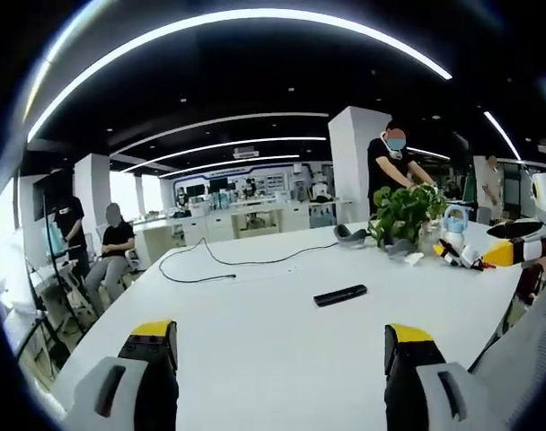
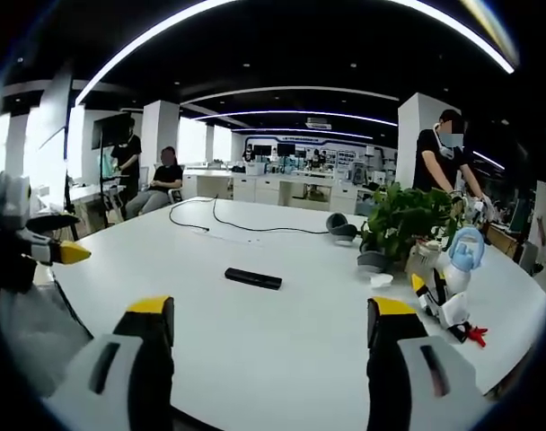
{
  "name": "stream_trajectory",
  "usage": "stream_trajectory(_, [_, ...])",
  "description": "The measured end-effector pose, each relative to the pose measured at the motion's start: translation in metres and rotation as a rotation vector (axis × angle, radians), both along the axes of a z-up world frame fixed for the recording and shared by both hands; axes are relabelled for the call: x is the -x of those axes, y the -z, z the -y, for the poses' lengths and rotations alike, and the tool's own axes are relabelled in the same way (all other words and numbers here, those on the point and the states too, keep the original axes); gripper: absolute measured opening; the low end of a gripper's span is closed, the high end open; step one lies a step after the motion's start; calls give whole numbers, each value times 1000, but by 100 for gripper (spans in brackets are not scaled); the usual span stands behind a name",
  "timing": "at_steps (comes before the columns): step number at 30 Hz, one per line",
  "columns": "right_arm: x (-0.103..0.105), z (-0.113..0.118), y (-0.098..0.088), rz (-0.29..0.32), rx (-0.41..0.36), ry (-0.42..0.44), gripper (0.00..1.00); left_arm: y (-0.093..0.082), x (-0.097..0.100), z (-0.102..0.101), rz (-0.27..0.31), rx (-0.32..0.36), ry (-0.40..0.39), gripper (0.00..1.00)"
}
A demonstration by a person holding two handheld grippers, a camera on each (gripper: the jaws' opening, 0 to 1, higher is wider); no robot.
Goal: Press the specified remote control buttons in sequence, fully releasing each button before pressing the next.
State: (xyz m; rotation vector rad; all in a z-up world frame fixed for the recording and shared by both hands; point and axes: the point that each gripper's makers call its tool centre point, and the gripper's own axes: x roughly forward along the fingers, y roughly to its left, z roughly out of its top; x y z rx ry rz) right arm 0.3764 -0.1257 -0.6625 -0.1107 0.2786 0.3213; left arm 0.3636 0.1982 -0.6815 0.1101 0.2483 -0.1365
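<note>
Since both my tools (image 1: 277, 359) (image 2: 268, 337) hang open, remote (image 1: 339, 294) well ahead on the table (image 1: 255, 350), I'd approach slow, one jaw tip down.

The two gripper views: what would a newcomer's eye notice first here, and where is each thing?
First comes the black remote control, lying flat and alone in the middle of the big white table, ahead of the open jaws in both gripper views. Next is the leafy potted plant toward the table's far side, with a small white and blue toy robot standing beside it. A black cable snakes across the far part of the table.
</note>
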Motion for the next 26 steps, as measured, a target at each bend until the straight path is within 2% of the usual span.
stream_trajectory(21, [1,-4,5,-20,19,-20,92,-6,2,6,-5,-31,0,100])
stream_trajectory(26, [0,-2,7,-33,12,-12,91,-7,3,11,-7,-67,6,100])
